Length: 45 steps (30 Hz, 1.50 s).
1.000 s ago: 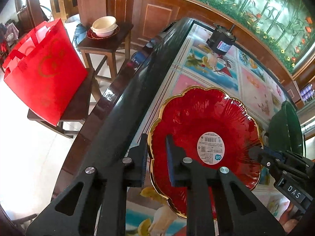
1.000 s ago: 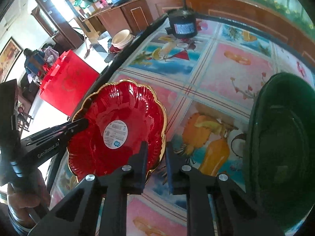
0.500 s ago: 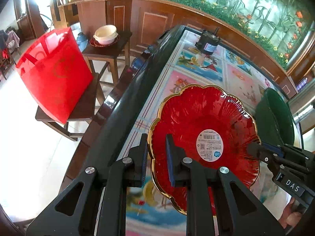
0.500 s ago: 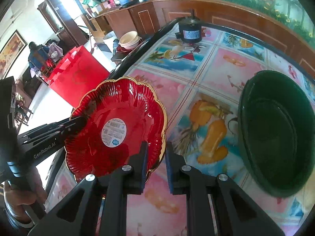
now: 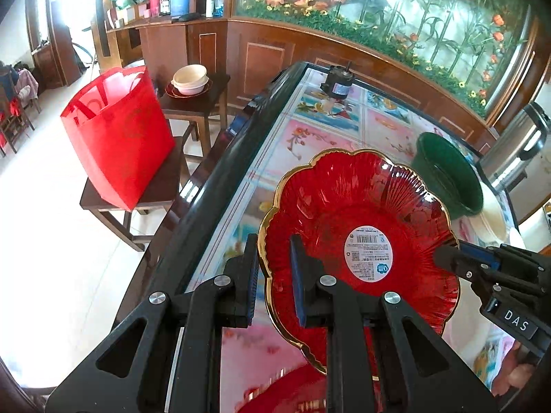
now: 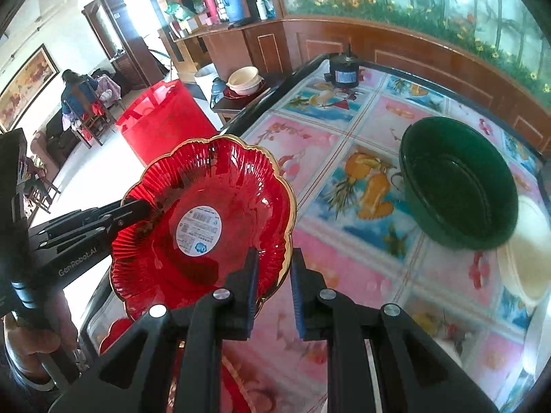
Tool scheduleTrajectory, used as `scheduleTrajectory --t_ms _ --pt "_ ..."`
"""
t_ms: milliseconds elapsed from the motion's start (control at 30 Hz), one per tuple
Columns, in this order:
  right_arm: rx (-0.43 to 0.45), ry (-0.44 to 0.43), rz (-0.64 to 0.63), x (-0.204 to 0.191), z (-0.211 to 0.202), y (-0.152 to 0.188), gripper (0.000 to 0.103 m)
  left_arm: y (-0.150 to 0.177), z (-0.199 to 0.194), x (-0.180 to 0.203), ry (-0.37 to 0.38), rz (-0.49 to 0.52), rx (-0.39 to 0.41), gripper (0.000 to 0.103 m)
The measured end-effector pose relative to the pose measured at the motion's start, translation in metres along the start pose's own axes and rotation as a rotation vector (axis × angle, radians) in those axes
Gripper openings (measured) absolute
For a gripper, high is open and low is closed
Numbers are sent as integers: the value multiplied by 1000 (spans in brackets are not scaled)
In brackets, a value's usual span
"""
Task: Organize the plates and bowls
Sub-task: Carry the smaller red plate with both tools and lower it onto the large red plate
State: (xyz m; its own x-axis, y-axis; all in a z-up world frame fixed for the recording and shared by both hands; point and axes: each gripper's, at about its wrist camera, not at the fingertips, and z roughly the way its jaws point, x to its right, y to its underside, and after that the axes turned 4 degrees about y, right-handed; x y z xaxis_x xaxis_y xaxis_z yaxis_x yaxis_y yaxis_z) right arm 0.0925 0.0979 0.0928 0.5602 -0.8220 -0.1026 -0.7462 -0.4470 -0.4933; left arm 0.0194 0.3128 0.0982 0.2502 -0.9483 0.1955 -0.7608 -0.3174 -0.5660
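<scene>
A red scalloped plate (image 5: 361, 213) with a gold rim and a white sticker is held in the air above the table. My left gripper (image 5: 273, 275) is shut on its left rim. My right gripper (image 6: 273, 282) is shut on its right rim (image 6: 287, 227); it also shows in the left wrist view (image 5: 451, 258). A dark green bowl (image 6: 458, 182) sits on the table to the right, with a cream bowl (image 6: 527, 261) beside it. Another red plate (image 5: 292, 392) lies below, partly hidden.
The table (image 6: 347, 130) has a glass top over colourful fruit pictures and a black rim. A small black motor (image 6: 342, 69) stands at its far end. A red bag (image 5: 117, 134) sits on a stool to the left. Cream bowls (image 5: 191, 79) rest on a side table.
Both grippers have lifted the red plate higher and pulled it back toward me. More of the table, the green bowl and the cream bowl now show.
</scene>
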Motion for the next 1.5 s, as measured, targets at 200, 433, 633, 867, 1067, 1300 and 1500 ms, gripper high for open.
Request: scheduleTrajectory --t_ms 200,433,633,867,1067,1300,1500 --pt "25 8 7 -13 -20 25 19 32 -32 0 18 3 21 17" --pt "54 2 2 -25 -45 55 19 70 -67 2 35 13 46 17" --pt "69 17 -24 -39 -64 83 21 100 -87 2 48 14 46 17" --pt "59 5 -29 -46 -68 112 22 132 -99 4 46 25 33 17" --pt "25 0 -26 -47 -61 133 24 152 -89 3 49 17 -3 17" --pt "-16 1 -30 -47 -47 146 26 165 -77 3 37 20 -27 17" --pt "-47 3 -41 -51 -34 148 29 169 -67 0 2 21 -30 17"
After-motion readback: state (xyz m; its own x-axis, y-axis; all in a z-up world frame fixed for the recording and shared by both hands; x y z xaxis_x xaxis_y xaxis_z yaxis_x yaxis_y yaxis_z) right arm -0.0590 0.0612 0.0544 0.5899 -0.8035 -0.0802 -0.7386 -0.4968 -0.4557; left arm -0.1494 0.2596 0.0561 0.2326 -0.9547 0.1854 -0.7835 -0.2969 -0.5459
